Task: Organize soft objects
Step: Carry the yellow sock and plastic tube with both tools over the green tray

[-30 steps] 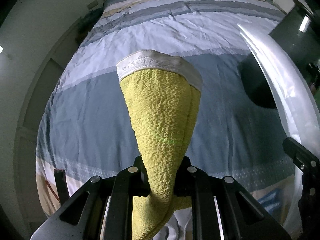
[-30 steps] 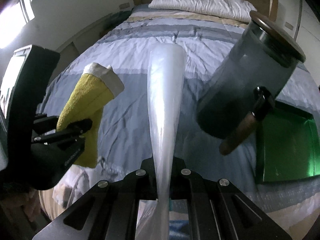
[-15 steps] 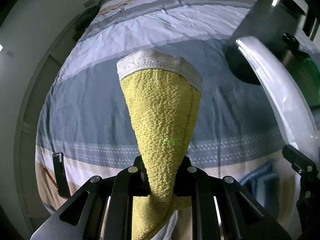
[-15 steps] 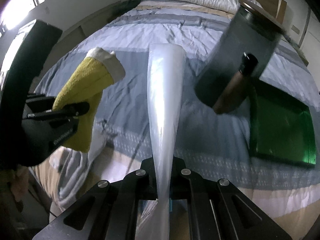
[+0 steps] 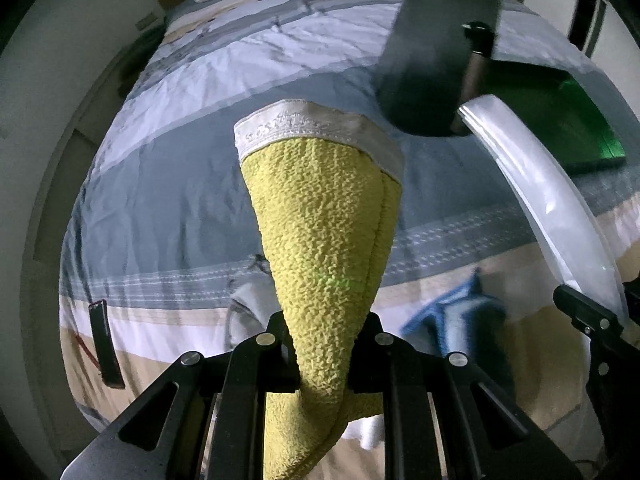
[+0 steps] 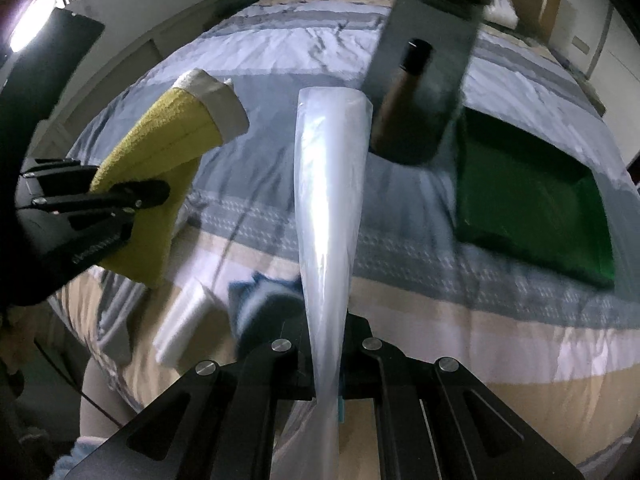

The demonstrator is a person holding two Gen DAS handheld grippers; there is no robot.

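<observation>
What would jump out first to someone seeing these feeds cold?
The yellow terry cloth with a white hem, pinched in the left gripper and standing up mid-frame above the striped grey-and-white bedspread. Next, the translucent plastic sheet clamped in the right gripper. Behind it on the bed stand a dark grey cylindrical container and a flat green tray.

The scene was dimly lit, with glare from a window (image 6: 24, 24) at far left. Motion blur was seen on the bedding (image 6: 260, 296); edges were bowed and darkened.
</observation>
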